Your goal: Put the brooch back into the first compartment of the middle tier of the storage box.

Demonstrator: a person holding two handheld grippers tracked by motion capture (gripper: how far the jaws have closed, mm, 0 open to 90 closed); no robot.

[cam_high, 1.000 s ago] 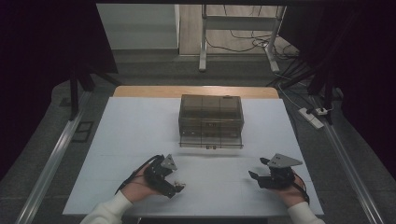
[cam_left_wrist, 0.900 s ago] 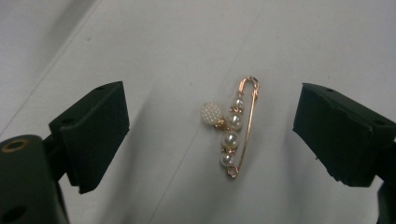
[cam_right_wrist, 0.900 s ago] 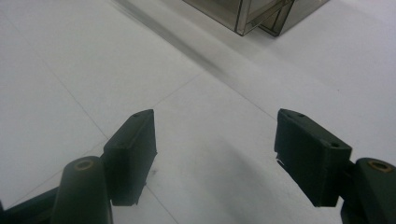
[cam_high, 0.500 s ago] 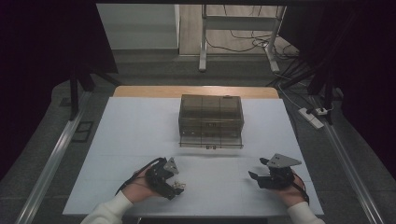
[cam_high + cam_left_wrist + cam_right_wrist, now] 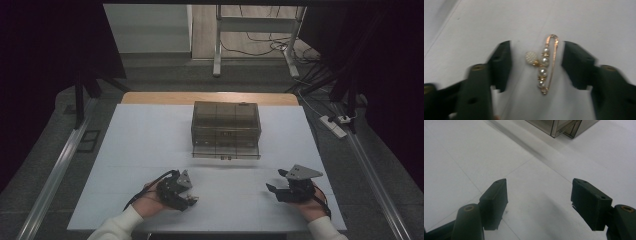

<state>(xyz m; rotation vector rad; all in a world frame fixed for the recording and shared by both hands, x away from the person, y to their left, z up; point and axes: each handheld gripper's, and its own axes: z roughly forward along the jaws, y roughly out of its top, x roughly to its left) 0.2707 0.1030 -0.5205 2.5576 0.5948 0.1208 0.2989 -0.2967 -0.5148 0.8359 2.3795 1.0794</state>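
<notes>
A white table (image 5: 150, 150) is set in a dark room, and one smoky, see-through drawer box (image 5: 226, 129) is placed toward its far side, its bottom drawer pulled slightly out. Two grippers are held near the front edge, well apart. The left gripper (image 5: 536, 65) is pointed down at the tabletop, and its jaws have just been closing – between them one gold safety-pin brooch (image 5: 545, 67) is seen lying flat, strung with four pearls and one small beaded ball, not yet touched by either pad. The right gripper (image 5: 539, 202) is held with its jaws apart – nothing is gripped, bare table lying between them.
</notes>
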